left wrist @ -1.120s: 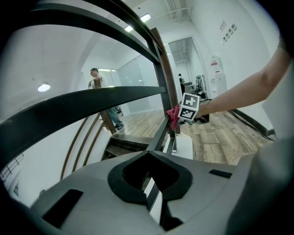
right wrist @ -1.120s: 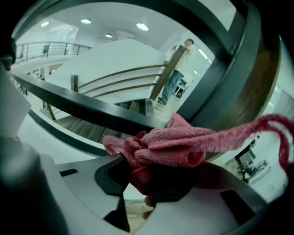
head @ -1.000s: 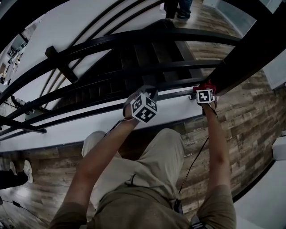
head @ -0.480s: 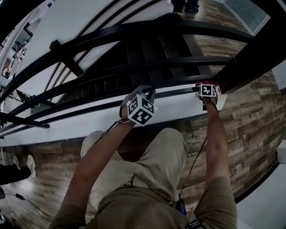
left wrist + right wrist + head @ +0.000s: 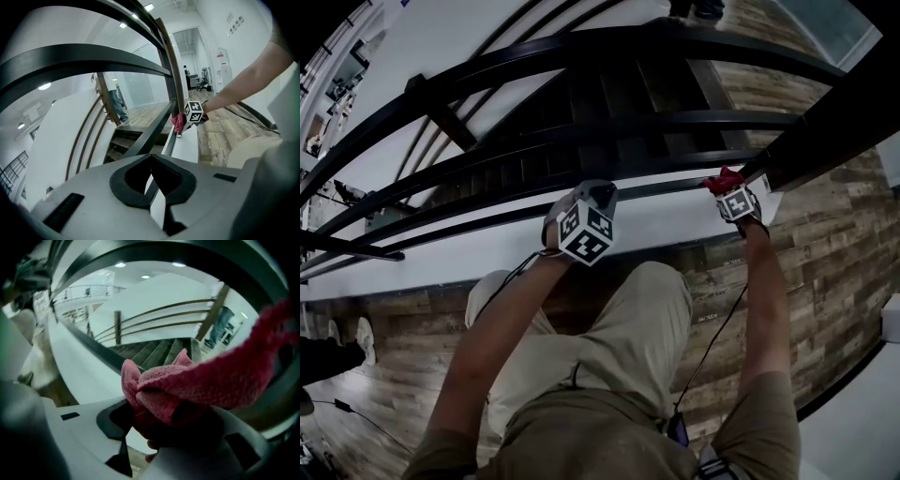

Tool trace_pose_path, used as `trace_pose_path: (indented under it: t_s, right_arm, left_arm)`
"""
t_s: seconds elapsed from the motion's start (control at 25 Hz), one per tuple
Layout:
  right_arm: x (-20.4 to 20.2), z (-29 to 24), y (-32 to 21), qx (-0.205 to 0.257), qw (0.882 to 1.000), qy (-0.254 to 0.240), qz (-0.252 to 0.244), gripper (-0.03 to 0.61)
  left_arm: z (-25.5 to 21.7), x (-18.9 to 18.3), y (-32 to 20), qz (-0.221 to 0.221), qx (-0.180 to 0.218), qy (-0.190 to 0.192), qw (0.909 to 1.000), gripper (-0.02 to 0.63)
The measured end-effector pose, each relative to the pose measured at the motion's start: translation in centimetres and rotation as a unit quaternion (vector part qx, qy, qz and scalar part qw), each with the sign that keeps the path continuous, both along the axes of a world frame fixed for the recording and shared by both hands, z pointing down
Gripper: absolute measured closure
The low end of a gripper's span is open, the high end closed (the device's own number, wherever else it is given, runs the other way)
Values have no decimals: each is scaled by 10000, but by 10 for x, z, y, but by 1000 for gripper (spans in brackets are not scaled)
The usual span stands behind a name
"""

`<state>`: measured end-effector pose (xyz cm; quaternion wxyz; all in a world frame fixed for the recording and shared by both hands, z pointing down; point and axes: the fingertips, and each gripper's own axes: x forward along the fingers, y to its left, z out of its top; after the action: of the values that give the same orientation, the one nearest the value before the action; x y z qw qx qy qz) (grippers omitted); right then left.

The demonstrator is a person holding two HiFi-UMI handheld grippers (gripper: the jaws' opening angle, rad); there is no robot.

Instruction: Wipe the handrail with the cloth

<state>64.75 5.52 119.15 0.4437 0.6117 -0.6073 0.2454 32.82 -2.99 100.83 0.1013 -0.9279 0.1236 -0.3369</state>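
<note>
Right gripper view: cloth (image 5: 197,380) clamped in gripper (image 5: 171,434)

Nubbly woven cloth (image 5: 201,380), smooth dark handrail (image 5: 581,52) with dull sheen, matt grey plastic left gripper (image 5: 151,159), grainy wood-plank floor (image 5: 834,253) at three o'clock.

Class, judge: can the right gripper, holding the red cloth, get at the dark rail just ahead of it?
Probably yes: the right gripper grips the cloth close by the dark rail, with nothing between them.
</note>
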Motion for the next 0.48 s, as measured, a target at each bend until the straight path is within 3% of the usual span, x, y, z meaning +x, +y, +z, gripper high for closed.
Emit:
trace_pose_path:
  t_s: [0.08,0.2,0.32,0.4,0.48]
  right_arm:
    - [-16,7,4,-515,9928,680,-843,451]
    - [-20,8,5,-1003,9672,1846,-1427,451]
    - [-16,0,-2,-1052,9440,2770,-1451,451]
    - [-10,-8,-10,-969,9400,3051,-1183,451]
    - [-9,-5,-14,-1141,9388,3031,-1171,451]
  left_arm:
    - [4,-5,3,38,-26,-23,10000,597]
    - [6,-16,2,37,-23,-28,10000,597]
    - [4,-30,-5,-31,10,-44,10000,595]
    - [5,-40,-11,-78,51,-68,9999,596]
    - [5,-49,-17,-128,78,-77,9999,595]
